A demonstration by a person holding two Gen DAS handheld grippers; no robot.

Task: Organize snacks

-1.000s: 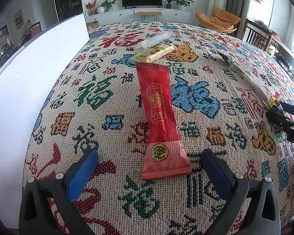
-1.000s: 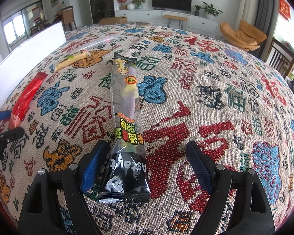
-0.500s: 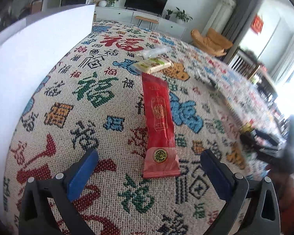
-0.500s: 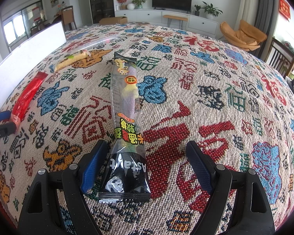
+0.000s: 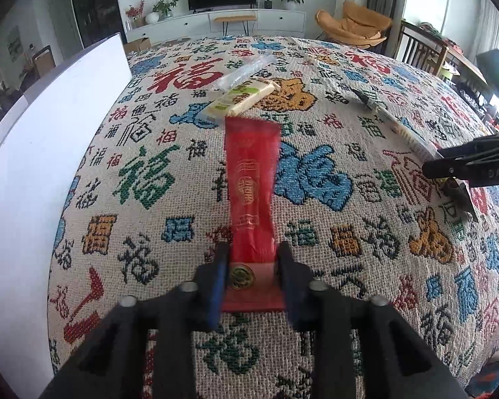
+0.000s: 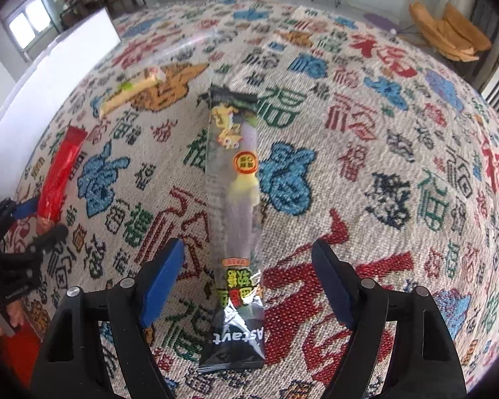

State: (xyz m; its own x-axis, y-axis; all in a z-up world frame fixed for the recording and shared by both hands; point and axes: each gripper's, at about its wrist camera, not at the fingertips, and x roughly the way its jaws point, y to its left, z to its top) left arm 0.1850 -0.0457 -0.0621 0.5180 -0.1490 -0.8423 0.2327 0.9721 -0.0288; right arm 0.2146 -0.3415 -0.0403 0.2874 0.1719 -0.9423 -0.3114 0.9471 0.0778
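Observation:
A long red snack packet (image 5: pixel 251 193) lies on the patterned tablecloth (image 5: pixel 156 179). My left gripper (image 5: pixel 253 276) is closing on the packet's near end, and its blue pads press both edges. In the right wrist view the same packet (image 6: pixel 58 179) shows at far left with the left gripper (image 6: pixel 33 229) on it. A black snack packet (image 6: pixel 236 232) lies lengthwise between the fingers of my right gripper (image 6: pixel 248 282). Those jaws are closing, but the pads stand apart from the packet. The right gripper (image 5: pixel 465 166) also shows at the right of the left wrist view.
A yellow-green packet (image 5: pixel 239 98) and a clear wrapper (image 5: pixel 243 73) lie farther back. A white board (image 5: pixel 33 166) stands along the cloth's left side. Beyond the table are chairs, an orange lounger (image 5: pixel 352 23) and a TV cabinet.
The left jaws went from wide open to pinching the red packet's near end. The right jaws narrowed around the black packet, and the right gripper shifted and tipped further down.

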